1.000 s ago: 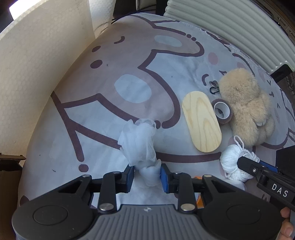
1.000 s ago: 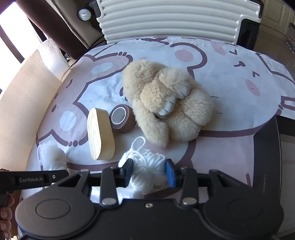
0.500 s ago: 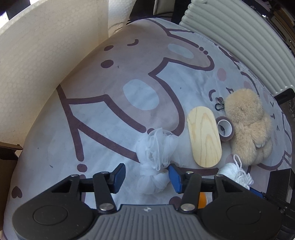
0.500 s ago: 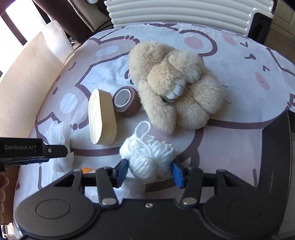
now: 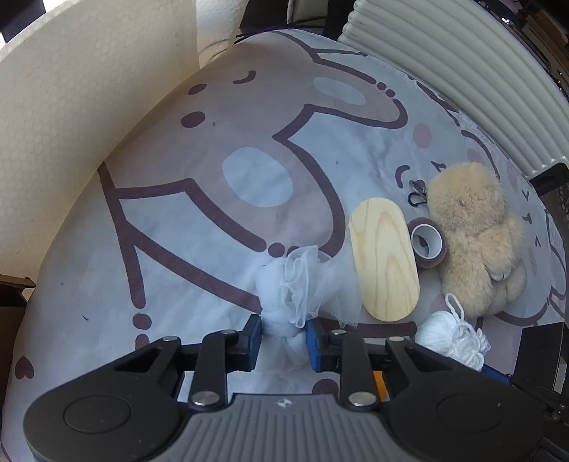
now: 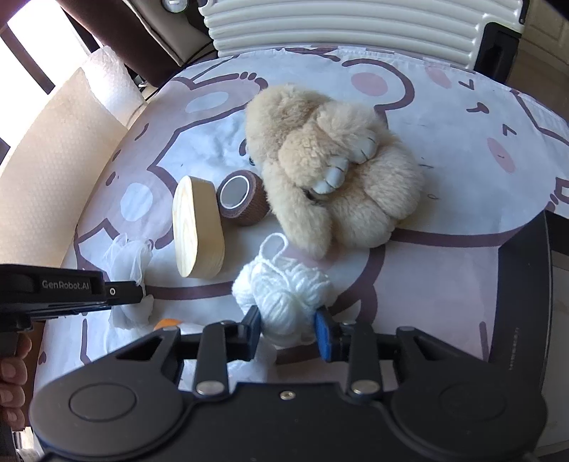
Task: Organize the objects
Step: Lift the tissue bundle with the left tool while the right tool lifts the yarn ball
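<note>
A white mesh bundle (image 5: 295,284) lies on the cartoon-print cloth (image 5: 213,248), and my left gripper (image 5: 283,330) is shut on its knotted lower end. Its gauzy top fans out above the pads. To the right sits a white yarn ball (image 6: 284,288); my right gripper (image 6: 288,320) has its jaws closing, with both pads pressed into the yarn's sides. The yarn ball (image 5: 448,334) also shows at the left view's lower right, and the mesh bundle (image 6: 129,252) at the right view's left.
A wooden oval block (image 6: 197,227), a brown tape roll (image 6: 242,197) and a beige plush toy (image 6: 330,167) lie just beyond the yarn. A ribbed white case (image 6: 338,25) stands behind, pale padded rolls (image 5: 71,106) at left, and a black panel (image 6: 526,284) at right. A small orange object (image 6: 167,323) is half hidden.
The left jaws opened wide off the mesh bundle, then shut on it again. The right jaws widened around the yarn ball, then narrowed onto it. Neither hand shifted noticeably.
</note>
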Tool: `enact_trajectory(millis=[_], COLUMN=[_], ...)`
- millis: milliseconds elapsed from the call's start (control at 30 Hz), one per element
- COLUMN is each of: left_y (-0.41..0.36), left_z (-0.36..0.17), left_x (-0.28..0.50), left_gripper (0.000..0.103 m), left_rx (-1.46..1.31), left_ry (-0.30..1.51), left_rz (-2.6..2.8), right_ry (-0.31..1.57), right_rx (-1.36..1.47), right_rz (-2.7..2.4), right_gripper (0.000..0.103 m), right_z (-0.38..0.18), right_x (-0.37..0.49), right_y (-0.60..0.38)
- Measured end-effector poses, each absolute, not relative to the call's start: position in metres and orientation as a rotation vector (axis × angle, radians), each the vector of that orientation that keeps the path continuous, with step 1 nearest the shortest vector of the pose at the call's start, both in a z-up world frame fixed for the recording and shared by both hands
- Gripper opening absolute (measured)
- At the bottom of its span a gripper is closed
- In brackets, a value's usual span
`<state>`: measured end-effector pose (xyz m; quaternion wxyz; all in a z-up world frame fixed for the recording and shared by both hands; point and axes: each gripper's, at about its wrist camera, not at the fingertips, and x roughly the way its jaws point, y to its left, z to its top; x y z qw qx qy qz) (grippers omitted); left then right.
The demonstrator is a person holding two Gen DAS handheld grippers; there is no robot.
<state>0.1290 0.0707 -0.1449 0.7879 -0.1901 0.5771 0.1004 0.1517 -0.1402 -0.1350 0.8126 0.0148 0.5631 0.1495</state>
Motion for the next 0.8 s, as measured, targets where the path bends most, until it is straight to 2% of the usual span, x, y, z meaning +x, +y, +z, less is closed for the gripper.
enact_trajectory(millis=[333,800], left_y=[0.065,0.044], left_z=[-0.125,-0.085], left_x=[0.128,0.115], left_gripper=[0.027,0.027], left_rx=[-0.356,-0.188], left_ry=[1.178,1.080], left_rz=[0.215,0.191], right_ry=[1.164,1.098], right_rx=[0.061,0.096], right_rz=[0.284,0.238], right_gripper=[0.027,0.026], right_z=[-0.124,-0.094], right_x=[0.152,0.138], right_y=[-0.148,-0.166])
